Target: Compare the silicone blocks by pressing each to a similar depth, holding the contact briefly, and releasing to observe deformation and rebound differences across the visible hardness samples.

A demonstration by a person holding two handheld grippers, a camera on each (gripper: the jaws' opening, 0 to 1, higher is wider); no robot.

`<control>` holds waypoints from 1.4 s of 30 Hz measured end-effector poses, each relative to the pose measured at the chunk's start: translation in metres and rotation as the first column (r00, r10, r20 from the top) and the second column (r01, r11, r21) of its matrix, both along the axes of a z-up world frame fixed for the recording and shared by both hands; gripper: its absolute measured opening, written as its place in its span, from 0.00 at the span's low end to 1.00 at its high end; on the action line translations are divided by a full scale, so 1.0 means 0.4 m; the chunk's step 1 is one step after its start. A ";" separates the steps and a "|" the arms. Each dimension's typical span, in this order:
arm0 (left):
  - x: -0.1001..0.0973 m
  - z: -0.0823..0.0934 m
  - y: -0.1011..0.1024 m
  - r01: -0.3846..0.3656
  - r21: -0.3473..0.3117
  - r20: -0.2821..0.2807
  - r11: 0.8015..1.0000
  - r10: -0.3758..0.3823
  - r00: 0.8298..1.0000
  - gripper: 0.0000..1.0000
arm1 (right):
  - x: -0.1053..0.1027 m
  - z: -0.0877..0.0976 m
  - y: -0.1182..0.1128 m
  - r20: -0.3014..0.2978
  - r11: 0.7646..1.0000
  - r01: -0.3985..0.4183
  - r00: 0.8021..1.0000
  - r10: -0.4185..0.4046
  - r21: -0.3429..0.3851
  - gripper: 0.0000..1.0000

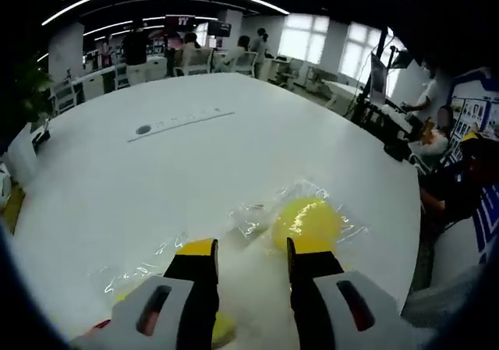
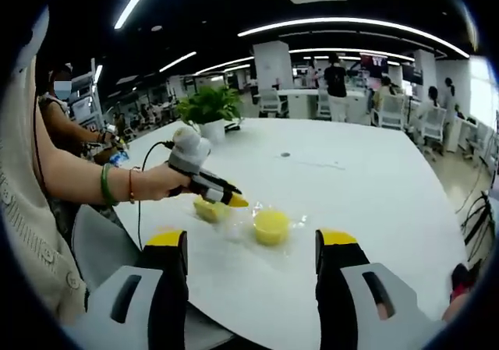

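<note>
Left gripper (image 1: 251, 258): jaws parted, empty. I'd lower squarely to press. Near block (image 1: 221, 327) sits below its left jaw; far block (image 1: 309, 222), in film (image 1: 257, 217), just past its right tip. Right gripper (image 2: 251, 249): wide open, table (image 2: 374, 186) beyond.

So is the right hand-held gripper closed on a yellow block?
No, the right hand-held gripper is wide open, and the yellow block lies beyond it on the white table.

Two yellow silicone blocks (image 2: 270, 226) (image 2: 207, 208) lie on one white table (image 2: 374, 202), beside one potted plant (image 2: 207, 110).
</note>
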State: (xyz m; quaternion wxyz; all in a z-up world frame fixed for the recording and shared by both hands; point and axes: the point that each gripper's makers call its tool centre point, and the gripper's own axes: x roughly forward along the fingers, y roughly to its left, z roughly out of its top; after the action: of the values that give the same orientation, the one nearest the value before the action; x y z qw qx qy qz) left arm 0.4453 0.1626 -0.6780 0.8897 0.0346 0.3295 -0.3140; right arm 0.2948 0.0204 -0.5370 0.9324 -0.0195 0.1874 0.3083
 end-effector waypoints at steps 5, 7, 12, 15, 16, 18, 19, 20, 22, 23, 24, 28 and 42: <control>-0.059 0.038 0.013 0.055 0.019 0.040 0.998 -0.056 0.998 0.44 | -0.018 0.038 0.025 0.033 0.999 -0.007 0.999 0.005 0.035 0.59; -0.076 0.051 0.026 0.060 0.010 0.041 0.998 -0.060 0.997 0.45 | -0.024 0.031 0.041 0.000 0.999 -0.011 1.000 0.011 0.040 0.65; -0.137 0.102 0.063 0.082 0.003 0.093 0.997 -0.082 0.992 0.50 | -0.040 0.029 0.085 0.004 0.998 -0.043 0.999 0.043 0.056 0.65; -0.193 0.135 0.097 0.089 -0.032 0.106 0.996 -0.085 0.991 0.54 | -0.046 0.004 0.104 -0.034 0.996 -0.039 0.999 0.041 0.076 0.66; -0.209 0.141 0.106 0.090 -0.038 0.108 0.995 -0.086 0.990 0.55 | -0.047 0.000 0.110 -0.036 0.996 -0.039 0.998 0.042 0.080 0.67; -0.248 0.152 0.130 0.097 -0.058 0.105 0.994 -0.091 0.990 0.57 | -0.057 -0.009 0.128 -0.057 0.995 -0.048 0.997 0.053 0.088 0.69; -0.257 0.156 0.135 0.098 -0.063 0.105 0.993 -0.091 0.990 0.58 | -0.060 -0.011 0.137 -0.063 0.994 -0.048 0.997 0.054 0.095 0.70; -0.279 0.169 0.145 0.101 -0.092 0.110 0.991 -0.090 0.990 0.58 | -0.062 -0.013 0.143 -0.064 0.994 -0.050 0.996 0.056 0.096 0.70; -0.307 0.188 0.167 0.083 -0.140 0.124 0.987 -0.065 0.990 0.58 | -0.065 -0.017 0.155 -0.072 0.994 -0.051 0.996 0.058 0.098 0.70; -0.314 0.196 0.174 0.057 -0.180 0.120 0.982 -0.036 0.992 0.59 | -0.066 -0.023 0.162 -0.077 0.994 -0.054 0.995 0.061 0.094 0.71; -0.328 0.200 0.184 0.041 -0.215 0.111 0.976 -0.017 0.994 0.60 | -0.067 -0.031 0.170 -0.082 0.994 -0.057 0.995 0.064 0.090 0.71; -0.363 0.206 0.209 0.021 -0.222 0.119 0.975 0.005 0.993 0.67 | -0.071 -0.037 0.200 -0.100 0.991 -0.068 0.992 0.080 0.115 0.73; -0.399 0.272 0.225 -0.029 -0.299 0.131 0.954 0.071 0.989 0.79 | -0.056 -0.027 0.191 -0.100 0.976 -0.182 0.976 0.194 0.116 0.74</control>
State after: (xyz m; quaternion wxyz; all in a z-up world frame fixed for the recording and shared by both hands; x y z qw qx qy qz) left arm 0.2858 0.2525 -0.5694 0.9135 -0.0855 0.2160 -0.3341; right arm 0.2724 0.0967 -0.5477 0.8869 0.0293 0.2193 0.4054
